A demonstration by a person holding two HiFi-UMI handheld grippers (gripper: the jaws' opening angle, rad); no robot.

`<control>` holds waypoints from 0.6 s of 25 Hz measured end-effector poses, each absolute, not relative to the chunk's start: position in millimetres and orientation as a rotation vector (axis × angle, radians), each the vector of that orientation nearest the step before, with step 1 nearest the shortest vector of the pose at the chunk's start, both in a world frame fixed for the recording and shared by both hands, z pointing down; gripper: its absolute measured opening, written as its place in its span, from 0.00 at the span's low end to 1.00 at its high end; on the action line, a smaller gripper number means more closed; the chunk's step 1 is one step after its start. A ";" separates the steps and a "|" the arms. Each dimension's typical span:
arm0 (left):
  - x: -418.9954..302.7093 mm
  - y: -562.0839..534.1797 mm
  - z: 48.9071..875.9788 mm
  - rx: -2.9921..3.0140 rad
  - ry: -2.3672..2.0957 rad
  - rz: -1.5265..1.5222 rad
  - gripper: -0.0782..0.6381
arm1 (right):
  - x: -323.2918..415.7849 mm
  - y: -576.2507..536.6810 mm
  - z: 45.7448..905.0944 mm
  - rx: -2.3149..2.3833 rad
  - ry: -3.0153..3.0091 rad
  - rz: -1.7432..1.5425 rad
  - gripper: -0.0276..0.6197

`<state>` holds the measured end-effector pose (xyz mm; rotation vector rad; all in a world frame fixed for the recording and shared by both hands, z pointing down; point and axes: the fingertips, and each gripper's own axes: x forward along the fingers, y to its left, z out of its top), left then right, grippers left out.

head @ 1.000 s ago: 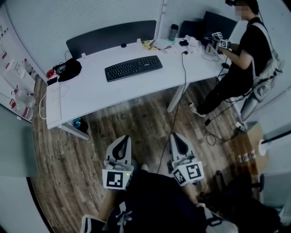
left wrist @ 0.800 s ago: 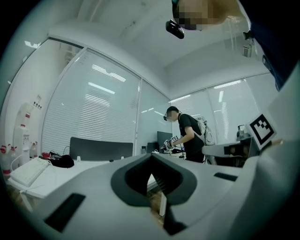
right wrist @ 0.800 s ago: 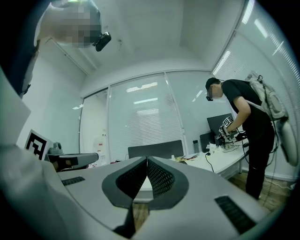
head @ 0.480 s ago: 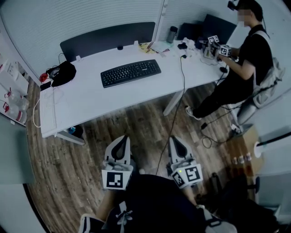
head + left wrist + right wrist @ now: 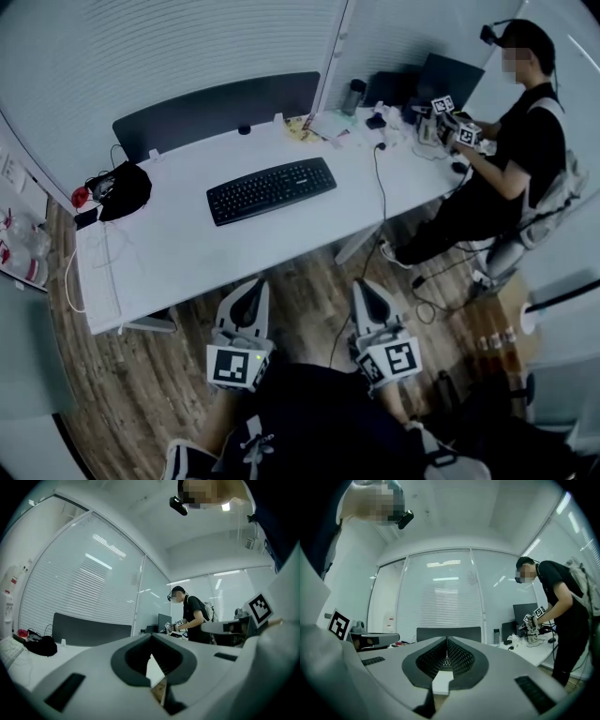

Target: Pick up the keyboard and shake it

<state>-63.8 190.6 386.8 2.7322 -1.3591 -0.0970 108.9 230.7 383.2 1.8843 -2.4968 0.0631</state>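
A black keyboard [image 5: 271, 189] lies flat in the middle of a white desk [image 5: 178, 253], slightly angled. My left gripper [image 5: 251, 287] and right gripper [image 5: 366, 285] hover side by side over the wooden floor, just short of the desk's near edge, both pointing level toward the desk. Both are shut with nothing between the jaws. In the left gripper view the left gripper [image 5: 151, 654] shows closed jaws and the desk edge beyond. Through the right gripper [image 5: 447, 652] only a sliver of the keyboard [image 5: 446, 661] shows between its closed jaws.
A black bag [image 5: 123, 190] and a white cable [image 5: 80, 281] lie at the desk's left end. A black cable [image 5: 380, 197] hangs off the desk's right part. A dark partition [image 5: 216, 106] backs the desk. A person [image 5: 511, 141] with grippers works at the right end, beside a monitor [image 5: 450, 73].
Both grippers and the head camera have moved toward the desk; the desk edge now lies just ahead of the fingertips. The keyboard has not moved on the desk.
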 end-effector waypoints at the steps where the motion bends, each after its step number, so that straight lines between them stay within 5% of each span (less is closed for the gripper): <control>1: -67.2 183.8 389.0 2.732 -1.356 -0.086 0.11 | 108.5 224.5 386.3 1.896 -2.485 0.079 0.05; 15: -95.9 118.8 406.4 2.634 -1.494 -0.018 0.11 | 99.9 153.6 411.8 1.889 -2.497 0.209 0.05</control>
